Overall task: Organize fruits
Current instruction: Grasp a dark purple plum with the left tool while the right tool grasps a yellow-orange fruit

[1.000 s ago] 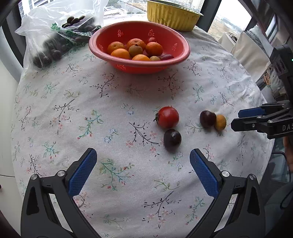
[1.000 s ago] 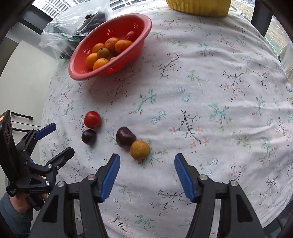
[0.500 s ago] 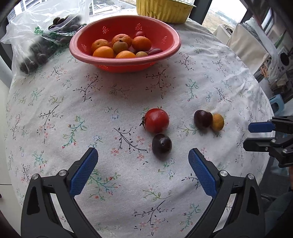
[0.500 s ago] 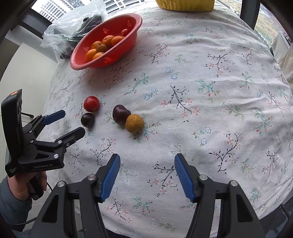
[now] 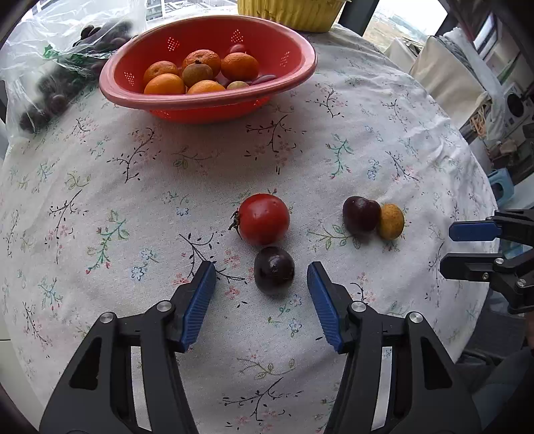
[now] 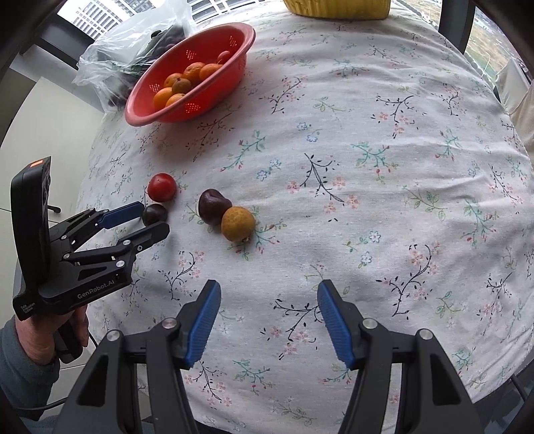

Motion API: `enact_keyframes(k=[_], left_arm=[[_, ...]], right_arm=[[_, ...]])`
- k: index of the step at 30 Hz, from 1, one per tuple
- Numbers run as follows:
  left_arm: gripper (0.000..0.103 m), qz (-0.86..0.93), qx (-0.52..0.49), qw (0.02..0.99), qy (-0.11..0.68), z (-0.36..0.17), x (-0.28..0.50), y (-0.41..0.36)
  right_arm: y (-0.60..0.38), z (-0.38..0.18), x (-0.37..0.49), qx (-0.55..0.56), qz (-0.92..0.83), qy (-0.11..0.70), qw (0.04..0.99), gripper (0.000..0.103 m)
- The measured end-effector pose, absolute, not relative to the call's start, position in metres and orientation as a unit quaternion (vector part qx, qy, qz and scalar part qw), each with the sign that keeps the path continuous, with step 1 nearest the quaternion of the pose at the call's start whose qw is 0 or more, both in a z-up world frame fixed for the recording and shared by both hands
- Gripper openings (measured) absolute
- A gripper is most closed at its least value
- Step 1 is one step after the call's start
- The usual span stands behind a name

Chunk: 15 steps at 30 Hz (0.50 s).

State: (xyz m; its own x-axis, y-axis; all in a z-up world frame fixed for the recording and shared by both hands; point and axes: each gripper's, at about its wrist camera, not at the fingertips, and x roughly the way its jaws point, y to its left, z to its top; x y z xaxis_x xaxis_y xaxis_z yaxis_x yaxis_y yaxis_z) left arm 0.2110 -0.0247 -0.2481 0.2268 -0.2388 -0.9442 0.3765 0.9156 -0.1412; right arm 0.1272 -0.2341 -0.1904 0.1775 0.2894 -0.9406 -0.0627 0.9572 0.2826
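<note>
A dark plum (image 5: 274, 269) lies on the floral tablecloth just ahead of my open left gripper (image 5: 261, 283), between its blue pads. A red tomato (image 5: 264, 218) sits right behind it. Further right lie a second dark plum (image 5: 361, 213) and a small yellow-brown fruit (image 5: 390, 221), touching. In the right wrist view the same fruits show: tomato (image 6: 162, 187), near plum (image 6: 154, 214), second plum (image 6: 211, 206), yellow-brown fruit (image 6: 238, 223). My right gripper (image 6: 268, 310) is open and empty, a little short of the yellow-brown fruit. The red colander (image 5: 297, 75) holds oranges and other fruit.
A clear plastic bag of dark fruit (image 5: 50, 66) lies left of the colander. A yellow container (image 5: 293, 15) stands behind it. The round table's edge (image 5: 480, 187) curves close on the right, with furniture beyond.
My left gripper has moved forward and down to the near dark plum, which now lies between its fingers. My right gripper has drawn back from the yellow-brown fruit.
</note>
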Motion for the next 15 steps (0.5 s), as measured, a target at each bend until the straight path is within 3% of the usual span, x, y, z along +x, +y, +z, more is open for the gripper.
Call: enact_keyframes(k=[3,10,15], left_arm=[[0.037,-0.195,0.063,0.784,0.586,-0.2474,0.2126,-0.027],[0.027,-0.206,0.074,0.784,0.581,-0.2476,0.2107,-0.0318],[0.026,-0.21,0.07,0.783,0.581,-0.2478,0.2085,-0.0317]], right_arm=[[-0.2316,-0.1906,0.1283,0.087,0.119,0.632,0.761,0.064],[-0.2332,-0.1909,0.1309,0.088,0.119,0.632,0.761,0.064],[-0.2312,-0.1913,0.1346,0.09,0.121,0.63,0.762,0.063]])
